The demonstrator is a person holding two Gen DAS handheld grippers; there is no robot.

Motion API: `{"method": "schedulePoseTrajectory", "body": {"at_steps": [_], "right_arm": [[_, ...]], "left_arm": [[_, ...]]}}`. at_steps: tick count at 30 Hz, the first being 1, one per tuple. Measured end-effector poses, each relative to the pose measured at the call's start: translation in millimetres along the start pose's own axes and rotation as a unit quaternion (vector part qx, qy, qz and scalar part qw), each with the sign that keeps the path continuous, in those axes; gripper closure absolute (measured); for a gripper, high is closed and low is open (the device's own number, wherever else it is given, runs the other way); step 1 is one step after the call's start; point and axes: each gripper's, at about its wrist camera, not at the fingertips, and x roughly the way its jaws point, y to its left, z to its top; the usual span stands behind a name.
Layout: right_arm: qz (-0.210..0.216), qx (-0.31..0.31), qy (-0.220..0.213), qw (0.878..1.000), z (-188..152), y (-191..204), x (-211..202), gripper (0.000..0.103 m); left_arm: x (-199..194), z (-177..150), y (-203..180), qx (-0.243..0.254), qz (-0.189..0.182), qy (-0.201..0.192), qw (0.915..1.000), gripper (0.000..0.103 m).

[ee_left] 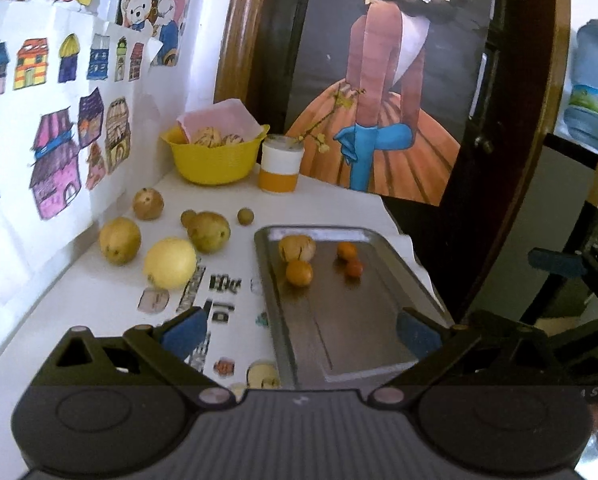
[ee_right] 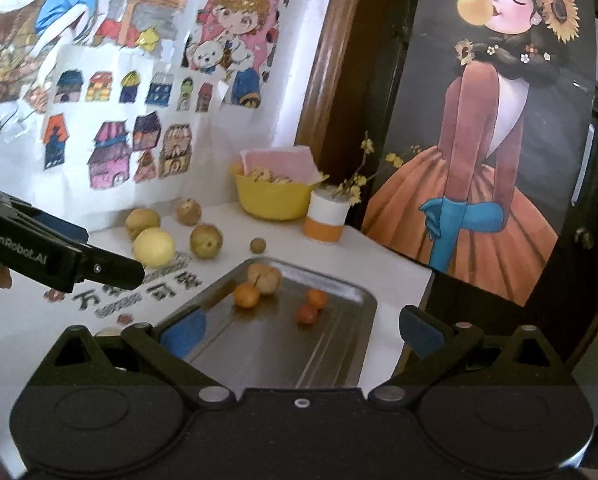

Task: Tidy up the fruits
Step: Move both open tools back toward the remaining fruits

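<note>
Shiny metal tray holding round fruits; both grippers wide open, empty; basket contents unclear

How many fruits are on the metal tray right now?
4, all at the far end of the tray: a tan fruit, an orange one before it, and two small orange-red ones touching, to the right.

A white-and-orange cup stands before a painted poster, beside wall drawings.
</note>
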Motion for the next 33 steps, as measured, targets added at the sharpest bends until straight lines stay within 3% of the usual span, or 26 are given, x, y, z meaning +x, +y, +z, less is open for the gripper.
{"method": "schedulePoseTrajectory", "body": {"at_steps": [9, 17, 26, 33], "right_arm": [[0.038, 0.015, 0.041, 0.998, -20, 37, -26, 0.001], [0.078, 0.026, 0.086, 0.993, -33, 68, -23, 0.001], [0.114, 0.008, 0.087, 0.99, -23, 93, -14, 0.001], [0.137, 0.0, 0.07, 0.988, 2, 97, 2, 0.001]], "left_arm": [[-23, -38, 19, -0.022, 0.012, 0.029, 0.9993, 0.0], [-37, -59, 40, -0.033, 0.042, 0.05, 0.9973, 0.0], [-42, -62, 72, -0.058, 0.081, 0.067, 0.9928, 0.0], [-40, -42, 95, -0.063, 0.107, 0.056, 0.9907, 0.0]]}}
